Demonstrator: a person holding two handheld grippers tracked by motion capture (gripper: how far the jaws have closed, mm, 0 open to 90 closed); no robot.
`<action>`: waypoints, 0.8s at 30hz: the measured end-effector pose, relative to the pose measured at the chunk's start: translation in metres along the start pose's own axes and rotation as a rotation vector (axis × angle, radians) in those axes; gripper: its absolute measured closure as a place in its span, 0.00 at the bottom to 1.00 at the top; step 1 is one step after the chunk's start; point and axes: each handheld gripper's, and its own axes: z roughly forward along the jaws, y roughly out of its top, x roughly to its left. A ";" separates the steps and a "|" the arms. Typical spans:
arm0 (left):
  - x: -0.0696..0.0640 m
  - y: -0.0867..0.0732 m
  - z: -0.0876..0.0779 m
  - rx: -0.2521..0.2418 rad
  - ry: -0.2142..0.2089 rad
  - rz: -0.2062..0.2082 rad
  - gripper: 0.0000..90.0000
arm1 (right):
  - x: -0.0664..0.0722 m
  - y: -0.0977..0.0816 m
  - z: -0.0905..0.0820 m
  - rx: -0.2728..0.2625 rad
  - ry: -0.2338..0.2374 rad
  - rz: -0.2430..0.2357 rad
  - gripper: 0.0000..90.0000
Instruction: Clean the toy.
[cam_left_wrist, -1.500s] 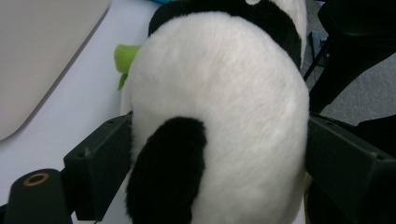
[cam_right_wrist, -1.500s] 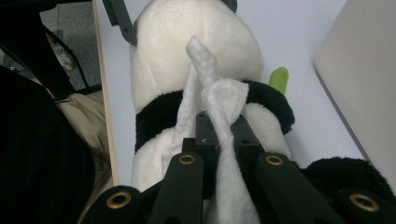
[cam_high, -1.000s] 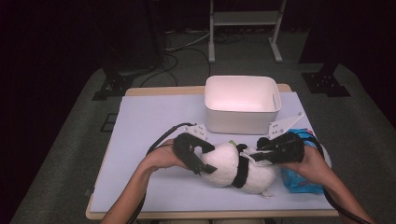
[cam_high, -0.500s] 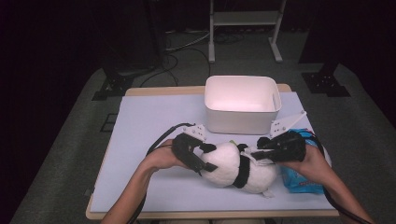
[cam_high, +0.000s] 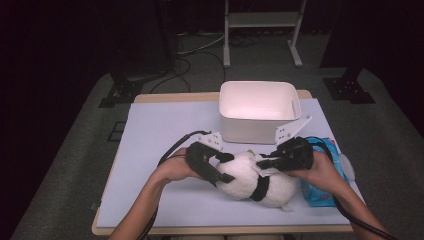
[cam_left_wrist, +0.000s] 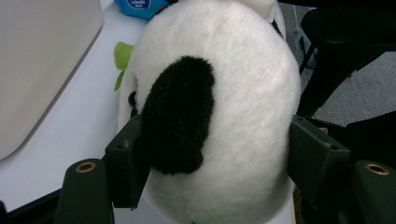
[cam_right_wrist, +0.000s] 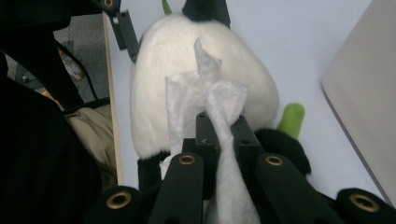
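My left gripper (cam_high: 223, 167) has just been closing, and its two black jaws now press into the sides of the white plush panda toy with black patches (cam_high: 255, 180), one pad on either flank of its round head, as the left gripper view shows (cam_left_wrist: 219, 116). I hold it there, I judge, to keep the soft toy from sliding or rolling while the other hand works on it.

My right gripper (cam_right_wrist: 219, 135) is clamped tight on a twisted white tissue wipe (cam_right_wrist: 219, 102), whose crumpled end stands up just above the panda's white fur. From the high view that gripper (cam_high: 264, 162) sits over the toy's middle, so the wipe looks poised to rub the plush.

The panda lies on its side on the pale lilac table mat (cam_high: 160, 135), near the front edge, just in front of the white rectangular plastic bin (cam_high: 257, 112). A blue packet of wipes (cam_high: 320, 192) lies beside my right hand, handy for a fresh sheet. A small green leaf piece (cam_right_wrist: 290, 120) pokes out beside the toy.
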 end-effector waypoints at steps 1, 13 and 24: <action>0.000 0.000 0.000 0.000 0.002 0.000 0.33 | 0.000 0.002 0.001 0.001 0.001 0.002 0.93; -0.001 0.003 -0.001 0.009 0.006 0.012 0.34 | 0.004 0.034 0.003 -0.003 0.013 -0.046 0.93; -0.002 0.005 -0.001 0.004 0.007 0.023 0.34 | 0.007 0.064 0.021 0.023 0.037 -0.094 0.93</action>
